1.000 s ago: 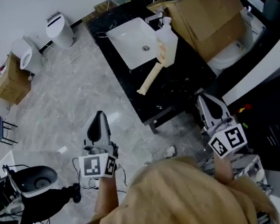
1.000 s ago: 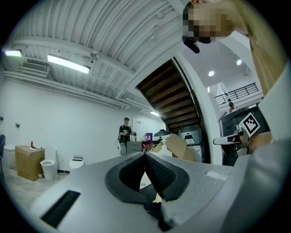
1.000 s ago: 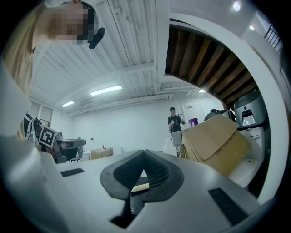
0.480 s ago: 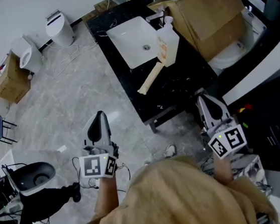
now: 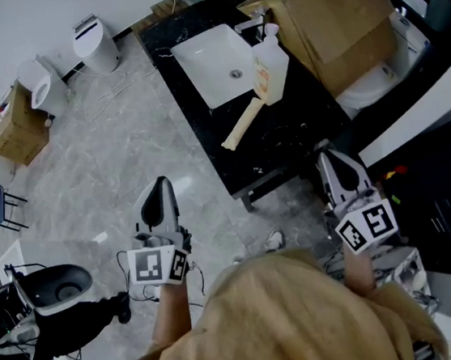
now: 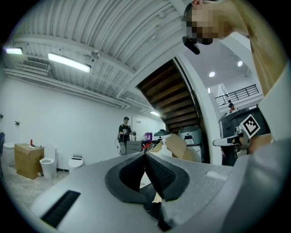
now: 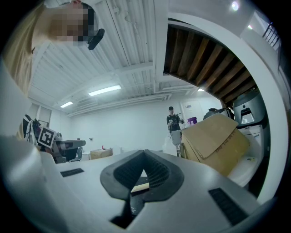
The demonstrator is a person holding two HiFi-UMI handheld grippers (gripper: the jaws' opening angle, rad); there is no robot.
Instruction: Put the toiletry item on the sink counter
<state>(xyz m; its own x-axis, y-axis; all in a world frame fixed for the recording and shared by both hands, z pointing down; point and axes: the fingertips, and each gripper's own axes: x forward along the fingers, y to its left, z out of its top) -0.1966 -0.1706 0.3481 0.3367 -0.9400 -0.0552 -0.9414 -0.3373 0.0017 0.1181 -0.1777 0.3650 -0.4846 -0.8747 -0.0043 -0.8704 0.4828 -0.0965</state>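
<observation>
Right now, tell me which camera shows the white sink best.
The head view: it looks down into the sink, showing its whole rim and drain, set in the black counter. The left and right gripper views look level across the room and show nothing of the sink.

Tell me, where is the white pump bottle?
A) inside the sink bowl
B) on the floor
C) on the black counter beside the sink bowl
C: the white pump bottle stands on the black counter, just beside the white sink bowl.
</observation>
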